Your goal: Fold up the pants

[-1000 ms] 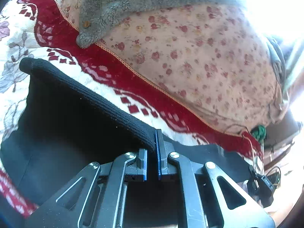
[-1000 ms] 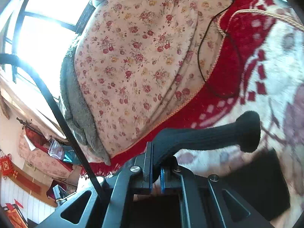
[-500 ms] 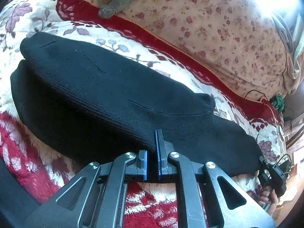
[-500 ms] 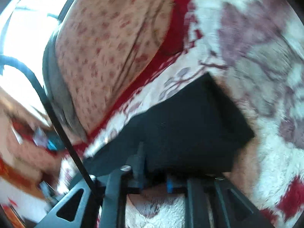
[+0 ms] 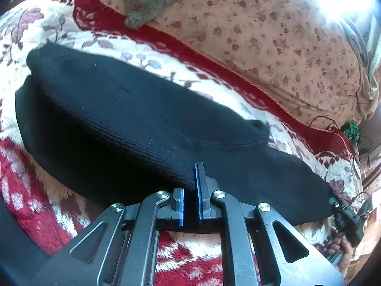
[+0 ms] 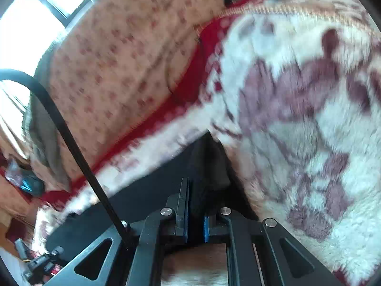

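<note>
The black knit pants lie folded over themselves on the red and white fleece blanket. My left gripper is shut on the near edge of the upper layer. At the pants' right end the other gripper shows, with a hand below it. In the right wrist view, which is blurred, my right gripper has its jaws closing, with a dark fold of the pants pinched between the pads. The left gripper appears at the bottom left of that view.
A floral quilt is heaped behind the blanket, with a grey fleece garment lying on it. A green cord bundle and thin black wires sit at the blanket's far right. A black cable crosses the right wrist view.
Both grippers came down with the pants' edge. The fabric that hung raised a second ago now lies flat as an upper layer on the lower one. The right view swung toward the blanket.
</note>
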The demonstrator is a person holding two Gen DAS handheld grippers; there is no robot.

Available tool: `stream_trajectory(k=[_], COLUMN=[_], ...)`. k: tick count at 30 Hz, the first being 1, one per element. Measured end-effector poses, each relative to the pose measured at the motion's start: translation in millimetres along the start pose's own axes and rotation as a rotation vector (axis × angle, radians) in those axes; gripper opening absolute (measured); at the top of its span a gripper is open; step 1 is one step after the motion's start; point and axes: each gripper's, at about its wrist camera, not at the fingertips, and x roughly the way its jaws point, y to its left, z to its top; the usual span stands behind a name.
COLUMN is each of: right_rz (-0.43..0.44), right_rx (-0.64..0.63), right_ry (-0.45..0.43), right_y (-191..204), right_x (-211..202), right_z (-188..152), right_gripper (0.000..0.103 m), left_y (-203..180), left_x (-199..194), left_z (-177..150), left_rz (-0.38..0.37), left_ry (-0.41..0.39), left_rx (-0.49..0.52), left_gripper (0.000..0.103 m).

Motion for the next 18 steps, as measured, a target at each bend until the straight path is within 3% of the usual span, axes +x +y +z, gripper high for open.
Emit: stream_trajectory(k=[2,6,10,12,14,18], right_rz=[0.01,-0.039,0.013,0.08,0.172,0.347], right_rx=[0.027,0.057,-0.041,-0.122,-0.182,-0.343], right_ry=[0.003,0.0,-0.047,-0.048,-0.015,0.082], right_y=[-6,-4,24,53,79,149], right_x=[0,-22,-51,-59,-57,-34], right_z=[-3,-1,-7,-14,-24,-54], right_gripper=[0.008,0.019,0.025,0.037,0.041,0.042], left_y=[5,7,8,14,23,54], left_x=[-2,-14,-36,-46,-54,-71], left_z=[-1,7,16,18,20,23], left_rz=[-0.023,-0.066,-0.057,-0.043,-0.038,0.002], left_ry=[0.003,0.012,-0.027,-0.047,-0.053,-0.071], left_rx=[-0.013,-0.01,0.015,0.023,0.008,-0.038], left_gripper=[0.008,0.01,0.013,0.013,0.013,0.013])
